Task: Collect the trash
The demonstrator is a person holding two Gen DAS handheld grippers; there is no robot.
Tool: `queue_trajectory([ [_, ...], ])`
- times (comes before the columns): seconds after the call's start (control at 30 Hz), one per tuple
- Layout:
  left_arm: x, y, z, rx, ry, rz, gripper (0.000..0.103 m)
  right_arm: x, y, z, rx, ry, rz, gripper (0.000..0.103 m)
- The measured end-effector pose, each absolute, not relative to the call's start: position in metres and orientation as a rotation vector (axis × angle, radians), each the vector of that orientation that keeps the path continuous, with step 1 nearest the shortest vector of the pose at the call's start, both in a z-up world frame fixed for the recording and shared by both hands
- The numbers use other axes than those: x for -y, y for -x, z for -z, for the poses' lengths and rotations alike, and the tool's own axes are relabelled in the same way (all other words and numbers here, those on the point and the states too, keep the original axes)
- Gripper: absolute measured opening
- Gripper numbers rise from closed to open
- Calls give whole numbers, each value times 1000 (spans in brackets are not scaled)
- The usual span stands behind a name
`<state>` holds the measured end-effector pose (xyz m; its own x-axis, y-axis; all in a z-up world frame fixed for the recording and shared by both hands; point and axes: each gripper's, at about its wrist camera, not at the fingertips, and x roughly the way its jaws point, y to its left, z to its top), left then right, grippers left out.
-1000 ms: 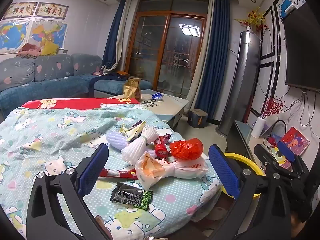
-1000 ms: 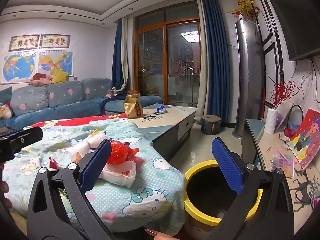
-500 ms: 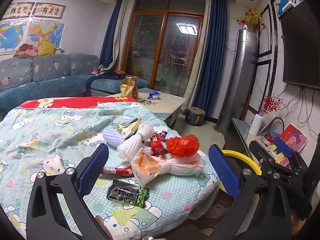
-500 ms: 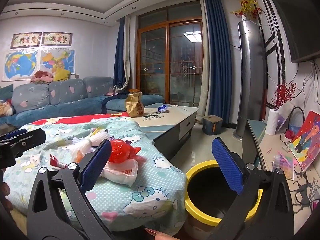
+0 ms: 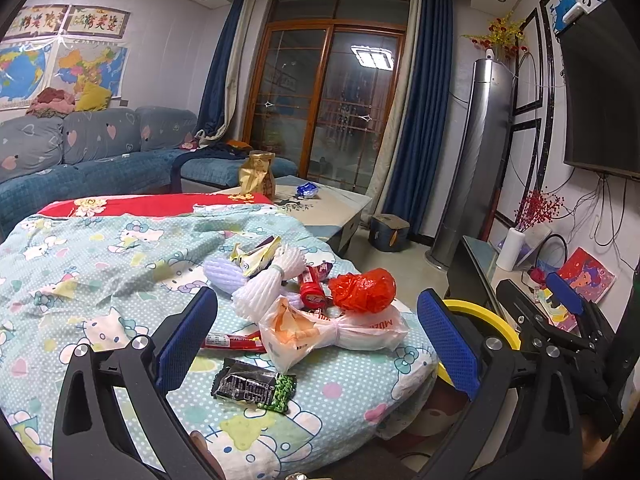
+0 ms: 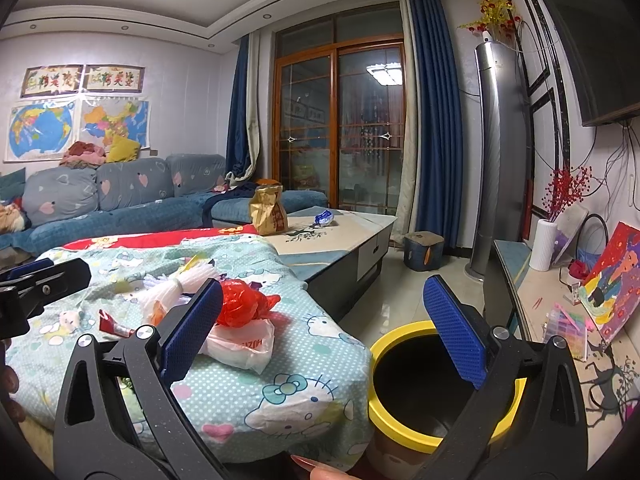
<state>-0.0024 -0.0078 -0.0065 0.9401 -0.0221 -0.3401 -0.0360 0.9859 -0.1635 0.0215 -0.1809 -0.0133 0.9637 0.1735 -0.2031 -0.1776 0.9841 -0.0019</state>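
In the left wrist view the left gripper (image 5: 316, 340) hangs above the table with its two blue pads spread wide and nothing between them. Below it, on the cartoon-cat tablecloth (image 5: 80, 264), the trash lies in one loose cluster near the table's right edge. Counted: one crumpled red plastic bag (image 5: 365, 290), one tied white plastic bag (image 5: 332, 330) just in front of it and touching it, one white foam fruit net (image 5: 266, 286), one lilac foam net (image 5: 222, 278) beside that, one yellow-and-white wrapper (image 5: 256, 256) behind them, one red tube-like packet (image 5: 311, 289), one long red wrapper (image 5: 232, 340) lying flat, and one black-and-green snack packet (image 5: 254, 387) nearest the camera, apart from the rest. To the right, past the table edge, the yellow rim of the bin (image 5: 486, 318) shows, partly hidden by the right gripper (image 5: 560, 300), seen from the side.

In the right wrist view the right gripper (image 6: 320, 334) is likewise spread wide and empty, held over the gap between table and bin. One bin (image 6: 394, 424), yellow-rimmed and dark inside, stands on the floor just beside the table's edge. The red plastic bag (image 6: 244, 304) and white plastic bag (image 6: 244, 346) show behind the left pad; the white foam fruit net (image 6: 176, 290) and long red wrapper (image 6: 114, 326) lie further left. The left gripper's black frame enters at the far left edge.
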Motion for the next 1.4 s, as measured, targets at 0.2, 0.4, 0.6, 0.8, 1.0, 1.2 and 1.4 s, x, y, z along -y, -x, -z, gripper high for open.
queue_trajectory([
  [0.2,8,3,6,-348,170,-4,97,180,-21,14,-202,20,-179,93],
  [0.4,10,3,6,-350,170,-2,97,181,-22,15,-203,18,-177,93],
  [0.6,12,4,6,-356,174,-2,97,180,-21,16,-205,19,-178,92],
  [0.8,9,1,9,-358,173,5,97,180,-21,16,-208,19,-179,93],
  [1.0,5,-6,10,-361,181,5,97,179,-21,19,-214,23,-187,93],
  [1.2,-5,-19,6,-367,182,-8,97,178,-31,21,-239,30,-222,92],
  [1.4,-32,-28,0,-361,218,-62,97,156,-42,20,-272,83,-311,93],
])
